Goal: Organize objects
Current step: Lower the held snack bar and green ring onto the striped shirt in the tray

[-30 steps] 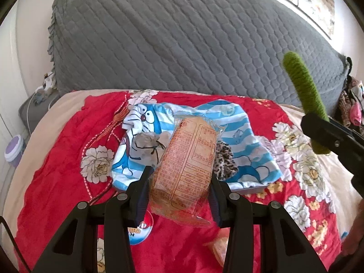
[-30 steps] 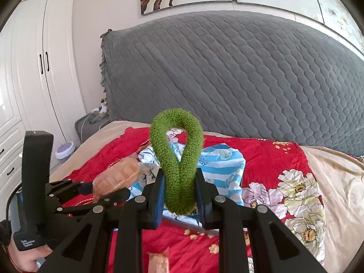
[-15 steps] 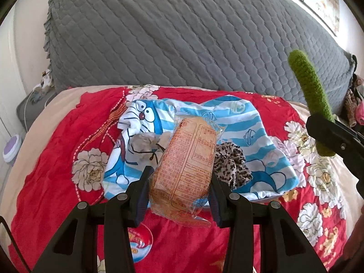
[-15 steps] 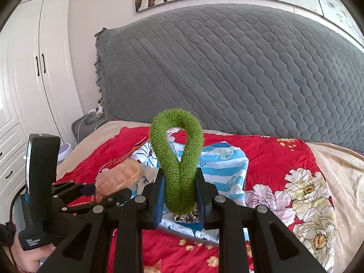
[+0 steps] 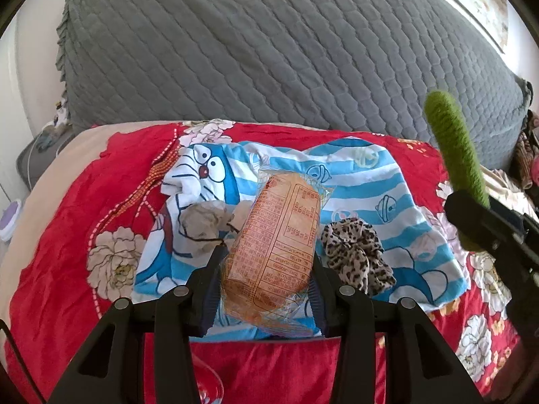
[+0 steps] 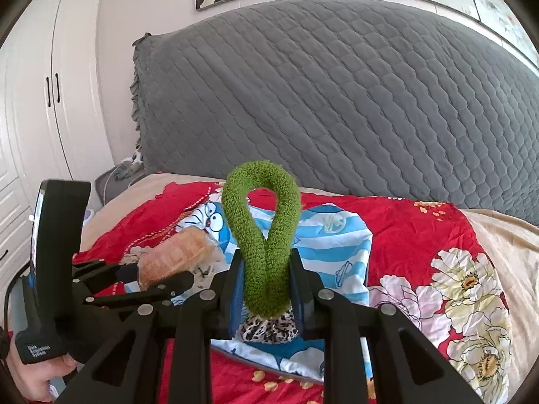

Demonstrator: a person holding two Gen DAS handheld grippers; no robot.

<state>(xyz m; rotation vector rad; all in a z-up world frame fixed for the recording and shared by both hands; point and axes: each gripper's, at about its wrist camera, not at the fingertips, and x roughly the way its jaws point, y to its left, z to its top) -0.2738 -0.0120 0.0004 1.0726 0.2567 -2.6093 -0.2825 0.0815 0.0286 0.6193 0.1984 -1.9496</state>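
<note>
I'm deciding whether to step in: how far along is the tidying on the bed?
Already gathered on the blue striped cloth: a leopard-print scrunchie and a pale crumpled item. In hand: the left gripper holds a snack packet, and the right gripper holds a green scrunchie. Left to do: set both down; neither has been released yet.

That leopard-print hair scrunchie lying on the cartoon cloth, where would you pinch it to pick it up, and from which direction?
Judging by its pose, pinch the leopard-print scrunchie across one puffy side of its ring, coming straight down from above. It lies flat and bunched on the blue striped cloth, so a sideways approach would probably only snag the cloth. Its soft ruffles should squash easily between two fingers.
</note>
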